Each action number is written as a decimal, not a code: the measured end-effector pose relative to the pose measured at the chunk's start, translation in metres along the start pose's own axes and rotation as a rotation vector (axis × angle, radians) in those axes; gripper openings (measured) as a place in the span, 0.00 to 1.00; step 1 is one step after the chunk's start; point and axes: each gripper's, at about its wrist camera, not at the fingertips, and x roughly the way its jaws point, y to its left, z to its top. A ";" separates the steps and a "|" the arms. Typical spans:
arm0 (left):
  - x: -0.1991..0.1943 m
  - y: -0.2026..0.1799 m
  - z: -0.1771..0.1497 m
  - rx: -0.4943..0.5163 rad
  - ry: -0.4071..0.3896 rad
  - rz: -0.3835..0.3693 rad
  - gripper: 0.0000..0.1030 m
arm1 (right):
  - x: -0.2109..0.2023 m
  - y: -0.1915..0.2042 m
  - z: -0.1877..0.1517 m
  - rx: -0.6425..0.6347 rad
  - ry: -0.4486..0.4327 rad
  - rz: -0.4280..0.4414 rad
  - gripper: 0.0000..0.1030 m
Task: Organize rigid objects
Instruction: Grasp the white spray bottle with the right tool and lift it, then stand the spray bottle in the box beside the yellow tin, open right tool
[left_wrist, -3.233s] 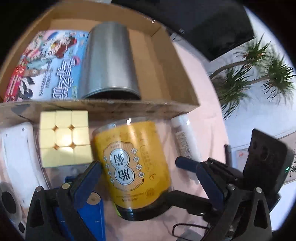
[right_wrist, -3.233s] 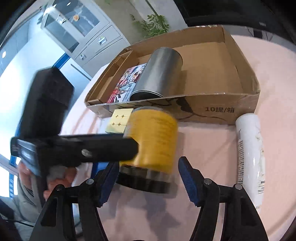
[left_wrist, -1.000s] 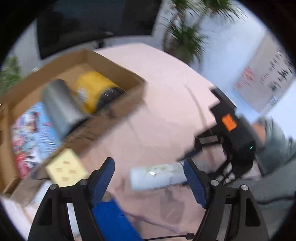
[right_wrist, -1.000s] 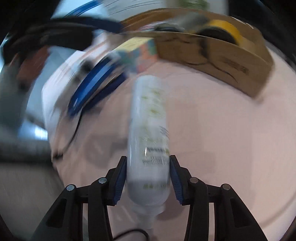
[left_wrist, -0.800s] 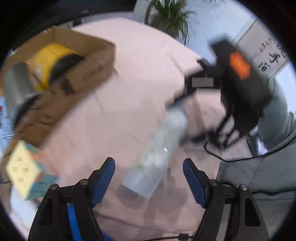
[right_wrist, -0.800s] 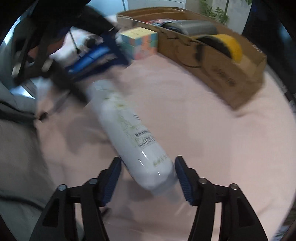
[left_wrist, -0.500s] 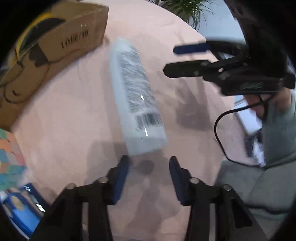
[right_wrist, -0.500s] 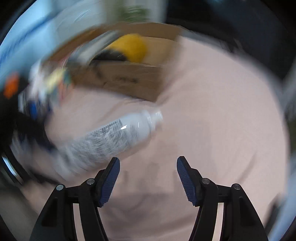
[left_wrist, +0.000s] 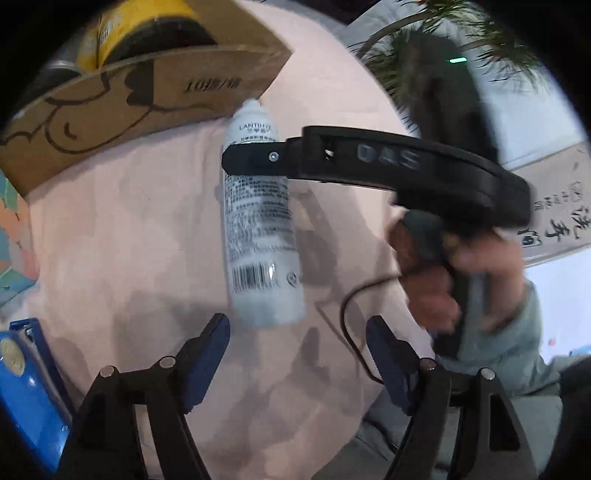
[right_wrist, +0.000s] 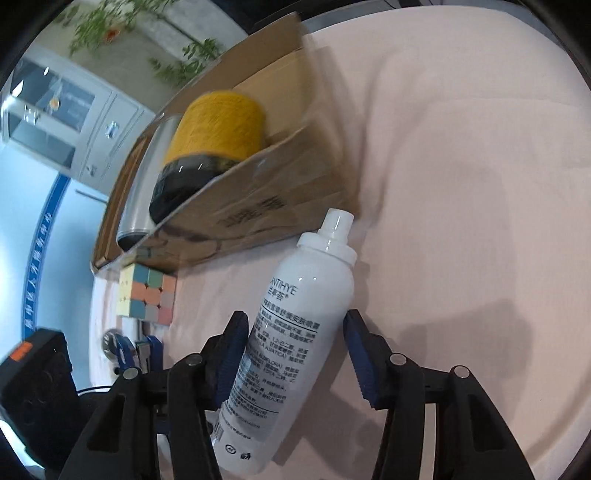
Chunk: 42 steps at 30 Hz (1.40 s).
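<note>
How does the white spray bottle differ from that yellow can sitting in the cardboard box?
The white spray bottle is slim and all white with a narrow nozzle cap; the yellow can is much fatter, yellow with a black end. The bottle lies outside the cardboard box on the pink tablecloth, between the open jaws of the right gripper; the can rests inside the box, untouched. Both are cylinders lying on their sides.

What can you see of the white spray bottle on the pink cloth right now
The white spray bottle is a slim glossy cylinder with a white nozzle cap and dark printed text and a barcode. It lies on its side on the pink cloth, nozzle toward the cardboard box wall. The right gripper straddles its body, jaws apart; whether its pads touch is unclear. The left gripper is open near its base.
</note>
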 end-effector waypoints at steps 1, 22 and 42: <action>0.008 0.003 0.001 -0.027 0.023 0.043 0.68 | 0.002 0.005 -0.004 -0.006 0.002 0.005 0.46; -0.086 -0.024 0.112 0.002 -0.324 0.078 0.44 | -0.065 0.079 0.100 -0.233 -0.270 0.094 0.41; -0.161 0.013 0.043 -0.029 -0.411 0.228 0.46 | 0.005 0.074 0.123 -0.272 -0.223 -0.125 0.96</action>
